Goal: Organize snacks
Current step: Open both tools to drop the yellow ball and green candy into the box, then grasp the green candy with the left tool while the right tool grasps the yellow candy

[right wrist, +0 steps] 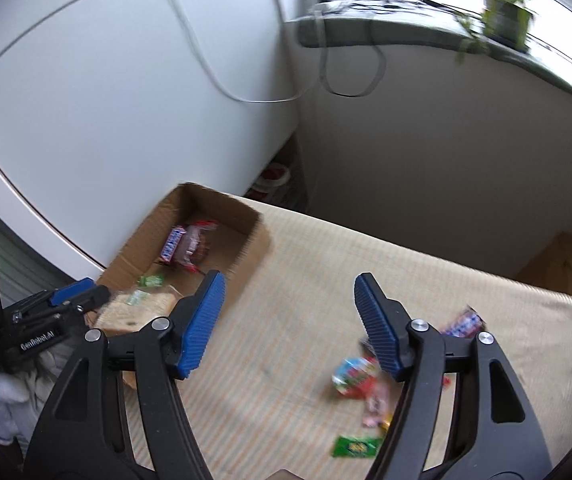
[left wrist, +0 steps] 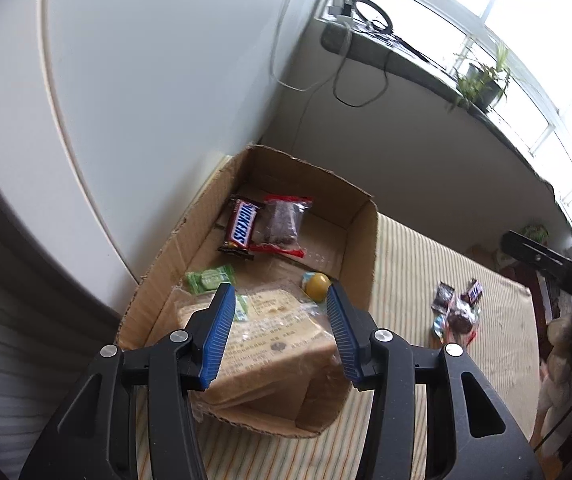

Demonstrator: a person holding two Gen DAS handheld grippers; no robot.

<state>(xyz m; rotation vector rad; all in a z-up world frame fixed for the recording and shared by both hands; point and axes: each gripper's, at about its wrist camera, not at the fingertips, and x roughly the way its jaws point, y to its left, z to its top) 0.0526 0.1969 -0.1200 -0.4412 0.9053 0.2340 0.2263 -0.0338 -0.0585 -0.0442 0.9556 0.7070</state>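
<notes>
At the left edge of the striped table point(right wrist: 293, 280), against the white appliance, stands the open cardboard box point(left wrist: 361, 248), the collection point for the snacks. It already holds a Snickers bar point(left wrist: 242, 222), a red-edged clear packet point(left wrist: 284, 222), a green sweet point(left wrist: 210, 278), a yellow ball-shaped sweet point(left wrist: 317, 286) and a wrapped bread loaf point(left wrist: 270, 340) at its near end. The left gripper point(left wrist: 278, 312) hangs over that loaf with its jaws about half open and nothing between the pads; the loaf lies directly below, apparently free of the pads.

Further right, over bare cloth, the right gripper point(right wrist: 289, 320) is spread wide and empty. The remaining loose snacks point(right wrist: 365, 376) lie clustered near the table's right edge, just right of and partly behind its right finger; a green packet point(right wrist: 355, 447) lies nearest the front edge. Judged from this, the right gripper is positioned to collect from that cluster next.
</notes>
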